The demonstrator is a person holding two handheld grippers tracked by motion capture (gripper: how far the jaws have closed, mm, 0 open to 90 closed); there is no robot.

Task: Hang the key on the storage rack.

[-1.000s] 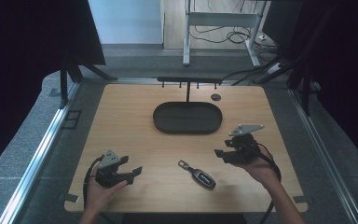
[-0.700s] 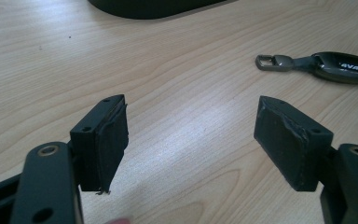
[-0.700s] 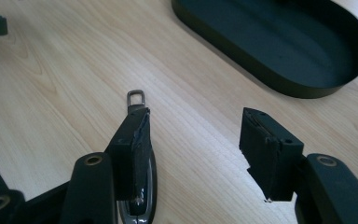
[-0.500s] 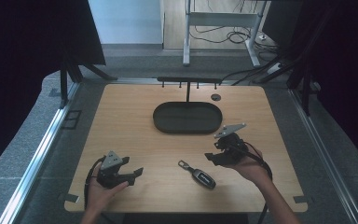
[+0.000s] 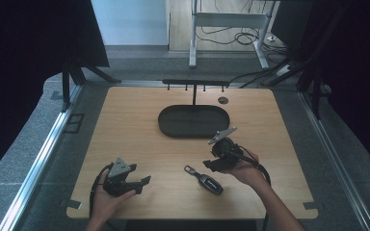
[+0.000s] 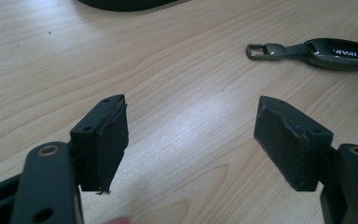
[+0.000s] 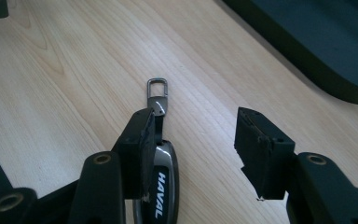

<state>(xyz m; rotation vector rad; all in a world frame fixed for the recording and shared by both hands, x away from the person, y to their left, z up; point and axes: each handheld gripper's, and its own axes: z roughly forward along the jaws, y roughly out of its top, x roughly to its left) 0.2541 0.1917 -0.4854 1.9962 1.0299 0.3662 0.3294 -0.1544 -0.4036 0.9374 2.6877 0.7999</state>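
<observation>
Looks like the reach-in step: the right gripper (image 5: 211, 165) is lining up on the car key (image 5: 205, 179), which lies on the table (image 5: 139, 125) on the person's side of the dark oval tray (image 5: 193, 120). Its jaws have just been closing but are still spread, one beside the key (image 7: 161, 172), nothing pinched. Next it needs to straddle the key. The left gripper (image 6: 191, 135) sits spread, farther from the tray. The right gripper view shows the key's HAVAL lettering.

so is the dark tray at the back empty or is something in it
Empty, as far as the high view shows: the oval tray has a bare dark floor, and the key fob lies flat on the table in front of it, outside the rim.
</observation>
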